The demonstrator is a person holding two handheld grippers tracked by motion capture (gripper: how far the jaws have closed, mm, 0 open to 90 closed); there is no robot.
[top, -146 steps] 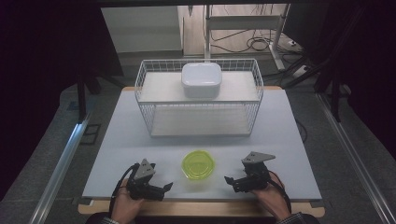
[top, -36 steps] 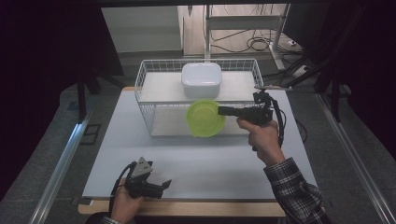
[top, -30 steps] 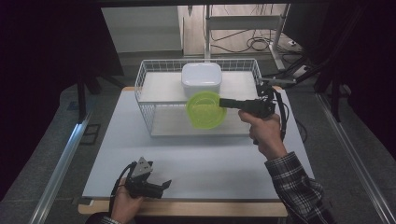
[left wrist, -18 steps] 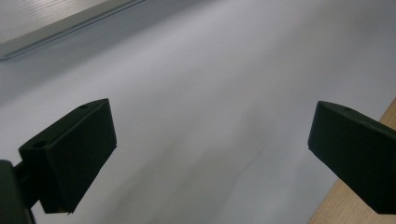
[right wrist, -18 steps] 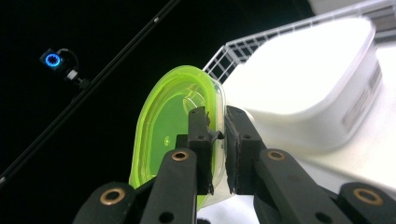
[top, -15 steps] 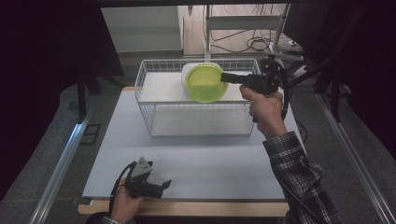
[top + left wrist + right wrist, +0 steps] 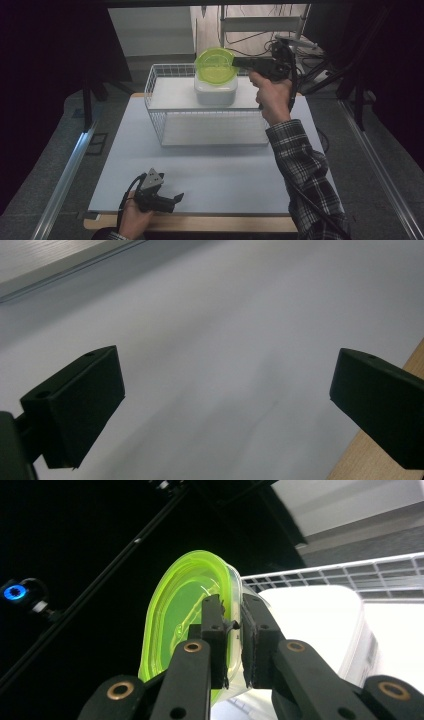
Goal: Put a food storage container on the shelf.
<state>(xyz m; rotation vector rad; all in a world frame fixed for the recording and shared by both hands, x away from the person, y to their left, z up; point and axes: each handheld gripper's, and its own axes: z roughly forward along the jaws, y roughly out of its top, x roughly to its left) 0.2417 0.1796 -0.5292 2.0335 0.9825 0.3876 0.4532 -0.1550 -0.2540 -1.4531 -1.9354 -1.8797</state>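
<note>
The right gripper [image 7: 239, 61] is clamped on the rim of one green bowl [image 7: 216, 65], held tilted above one white container [image 7: 215, 92] inside the single wire basket [image 7: 155, 107]. The left gripper [image 7: 170, 198], jaws apart, rests near the table [image 7: 225, 175] front edge, with bare tabletop between it and the basket.

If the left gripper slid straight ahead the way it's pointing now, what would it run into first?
Probably nothing soon. The left gripper lies low at the near edge, jaws open and pointing right across the bare white table top. In its own view just open table surface lies ahead, though depth is hard to judge.
</note>
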